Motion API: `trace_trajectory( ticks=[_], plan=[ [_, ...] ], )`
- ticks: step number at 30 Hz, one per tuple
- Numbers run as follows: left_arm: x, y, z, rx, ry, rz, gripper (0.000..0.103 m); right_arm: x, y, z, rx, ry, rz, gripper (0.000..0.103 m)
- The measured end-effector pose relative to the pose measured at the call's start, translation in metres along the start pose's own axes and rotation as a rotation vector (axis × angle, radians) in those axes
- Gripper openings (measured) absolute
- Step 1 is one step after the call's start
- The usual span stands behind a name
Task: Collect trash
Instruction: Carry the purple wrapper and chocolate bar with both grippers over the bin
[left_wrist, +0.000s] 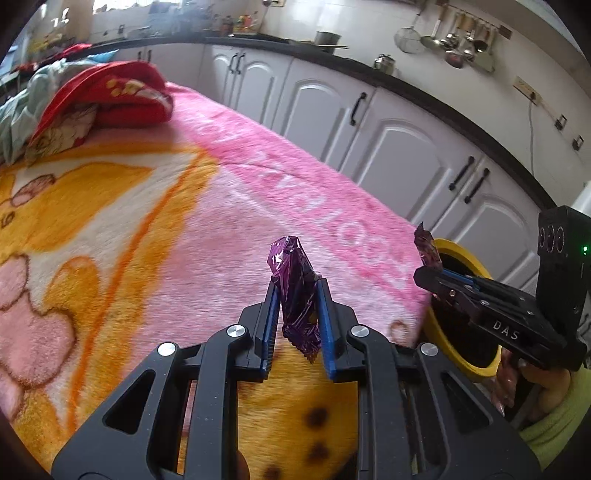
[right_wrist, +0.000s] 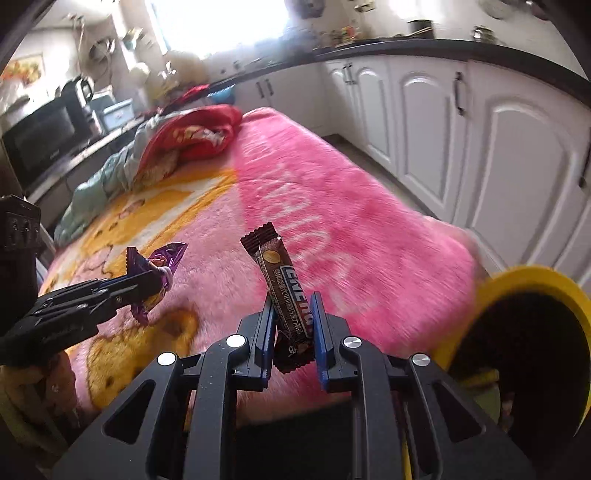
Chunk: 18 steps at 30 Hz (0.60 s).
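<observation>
My left gripper (left_wrist: 297, 286) is shut on a crumpled purple foil wrapper (left_wrist: 297, 295), which stands upright between the blue pads above the pink blanket (left_wrist: 258, 192). The same wrapper (right_wrist: 155, 266) shows at the left of the right wrist view, pinched in the left gripper (right_wrist: 162, 278). My right gripper (right_wrist: 291, 299) is shut on a brown snack-bar wrapper (right_wrist: 282, 291) that sticks up out of the jaws. In the left wrist view the right gripper (left_wrist: 424, 275) hangs over the yellow bin (left_wrist: 463, 365) with that wrapper (left_wrist: 428, 251) above the rim.
The yellow bin (right_wrist: 535, 280) with a dark inside stands off the blanket's right edge. A heap of red and pale-green cloth (left_wrist: 103, 99) lies at the far end of the bed. White cabinets (left_wrist: 399, 147) under a black counter run close along the right.
</observation>
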<state>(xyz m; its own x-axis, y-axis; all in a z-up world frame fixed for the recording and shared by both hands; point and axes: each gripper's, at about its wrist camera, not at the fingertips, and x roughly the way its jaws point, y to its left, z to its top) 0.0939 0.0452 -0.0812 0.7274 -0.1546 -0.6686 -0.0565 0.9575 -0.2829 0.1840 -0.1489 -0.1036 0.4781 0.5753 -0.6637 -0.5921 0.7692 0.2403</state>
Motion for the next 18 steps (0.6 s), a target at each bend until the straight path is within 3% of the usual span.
trace_trajectory(
  ticks=[18],
  plan=[
    [-0.001, -0.084, 0.014, 0.108, -0.027, -0.140, 0.014, -0.082, -0.044, -0.025, 0.117, -0.108, -0.100, 0.018]
  ],
)
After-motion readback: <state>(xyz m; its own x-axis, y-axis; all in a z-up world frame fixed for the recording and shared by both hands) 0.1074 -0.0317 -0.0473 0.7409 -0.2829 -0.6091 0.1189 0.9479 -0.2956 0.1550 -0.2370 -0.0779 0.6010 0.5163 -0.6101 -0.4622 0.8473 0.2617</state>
